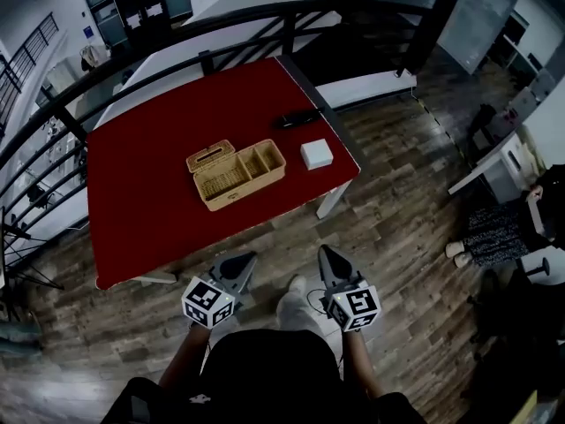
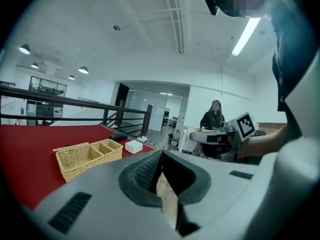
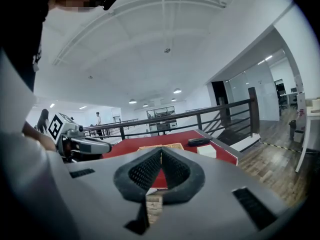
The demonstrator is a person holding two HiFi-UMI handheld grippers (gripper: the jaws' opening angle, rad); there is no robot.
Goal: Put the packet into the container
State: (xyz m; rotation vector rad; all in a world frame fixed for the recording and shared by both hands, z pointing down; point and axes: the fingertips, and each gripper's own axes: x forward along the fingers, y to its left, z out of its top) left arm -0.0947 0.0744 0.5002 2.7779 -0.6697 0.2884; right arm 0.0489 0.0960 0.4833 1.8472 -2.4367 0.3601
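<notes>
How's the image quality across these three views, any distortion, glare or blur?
Head view: evenly lit, black metal railing bowed by the lens. Left gripper view: heavy fisheye, dark corners, ceiling strip light glaring. Right gripper view: same fisheye, red-topped table sharp.

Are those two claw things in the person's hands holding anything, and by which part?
Nothing is held. The left gripper and the right gripper both have their fingers shut together, with nothing between them.
</notes>
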